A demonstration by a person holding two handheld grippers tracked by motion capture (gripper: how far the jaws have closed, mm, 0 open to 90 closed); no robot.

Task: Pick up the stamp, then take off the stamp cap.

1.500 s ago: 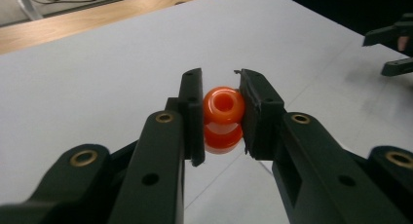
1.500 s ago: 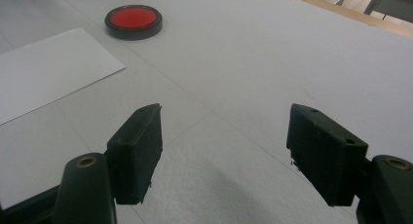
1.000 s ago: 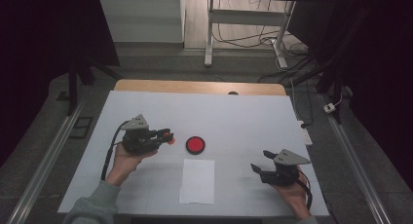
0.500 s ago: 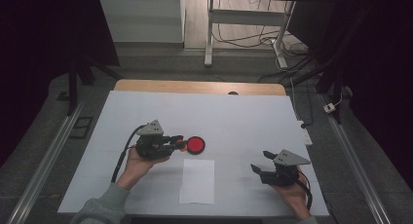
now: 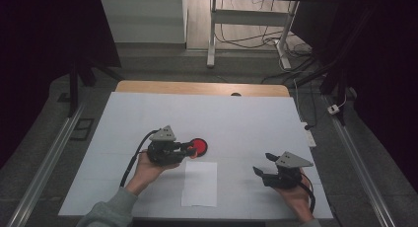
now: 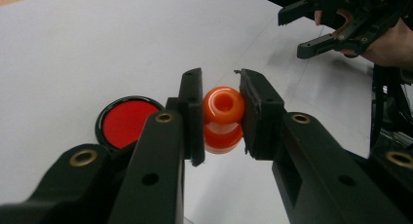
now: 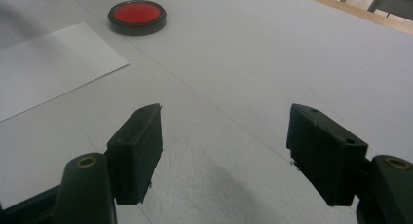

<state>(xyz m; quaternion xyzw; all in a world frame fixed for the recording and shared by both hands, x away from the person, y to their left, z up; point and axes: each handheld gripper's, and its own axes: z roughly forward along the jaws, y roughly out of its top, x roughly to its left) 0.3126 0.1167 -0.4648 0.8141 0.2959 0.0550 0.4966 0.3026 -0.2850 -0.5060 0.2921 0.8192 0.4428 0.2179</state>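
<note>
My left gripper (image 6: pixel 221 112) jaws clamped on orange stamp (image 6: pixel 223 118), held just beside red ink pad (image 6: pixel 125 121). Inking seemingly next; paper sheet (image 5: pixel 199 183) unstamped. My right gripper (image 7: pixel 224 151) jaws apart, empty, resting on table (image 5: pixel 246 123).

Dim overall, white table (image 5: pixel 236 118) lit softly from above, dark surroundings falling to black, faint shadows under hands, near jaws slightly soft, mild glare on the orange stamp (image 6: pixel 223 118)

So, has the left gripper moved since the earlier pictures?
Yes. In the high view the left gripper, shut on an orange stamp, has gone rightward to the red ink pad; before, a gap lay between them.
</note>
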